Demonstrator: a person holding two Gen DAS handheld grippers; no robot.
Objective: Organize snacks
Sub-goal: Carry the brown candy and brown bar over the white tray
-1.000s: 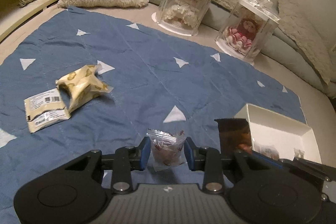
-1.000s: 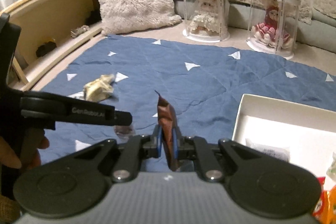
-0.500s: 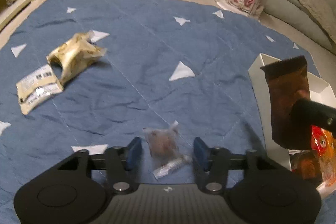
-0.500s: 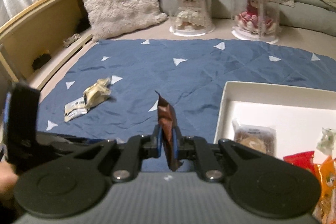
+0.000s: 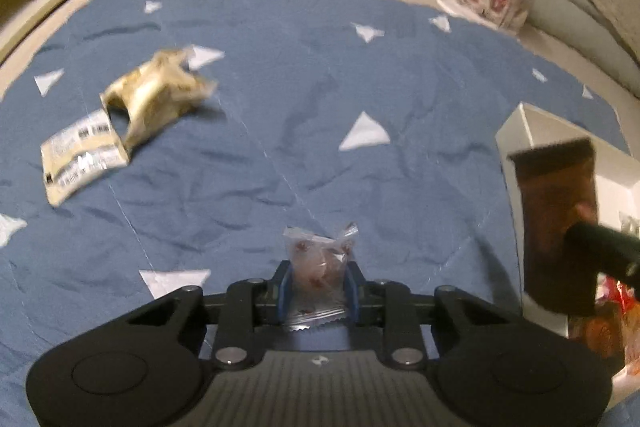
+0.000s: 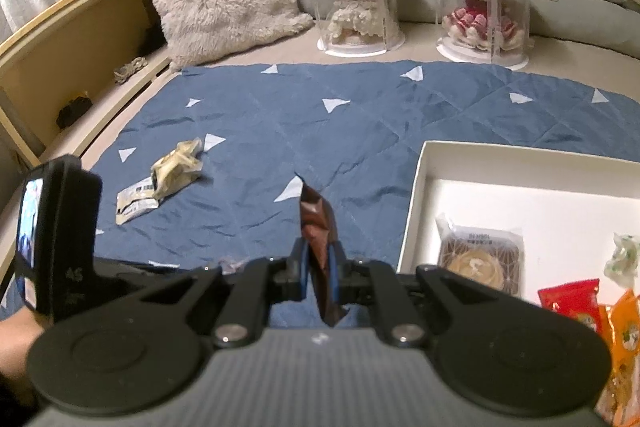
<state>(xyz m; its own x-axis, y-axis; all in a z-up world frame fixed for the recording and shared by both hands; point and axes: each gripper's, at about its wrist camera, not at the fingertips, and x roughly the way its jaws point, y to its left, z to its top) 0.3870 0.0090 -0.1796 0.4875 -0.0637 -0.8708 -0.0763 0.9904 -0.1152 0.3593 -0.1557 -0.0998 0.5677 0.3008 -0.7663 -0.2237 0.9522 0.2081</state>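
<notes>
Your left gripper point(image 5: 317, 287) clamped the clear candy point(image 5: 318, 269); your right gripper point(image 6: 319, 269) pinched the brown packet point(image 6: 320, 227) edge-on, both presumably bound for the box point(image 6: 416, 195).

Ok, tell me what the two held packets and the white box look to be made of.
Clear packet in the left gripper: thin transparent plastic film; the contents show through and its edge is crimped.
Brown packet in the right gripper: glossy, opaque foil-like film, probably metallised plastic; it catches highlights and has a serrated end.
White box: matte, stiff, thin-walled, likely cardboard.
</notes>
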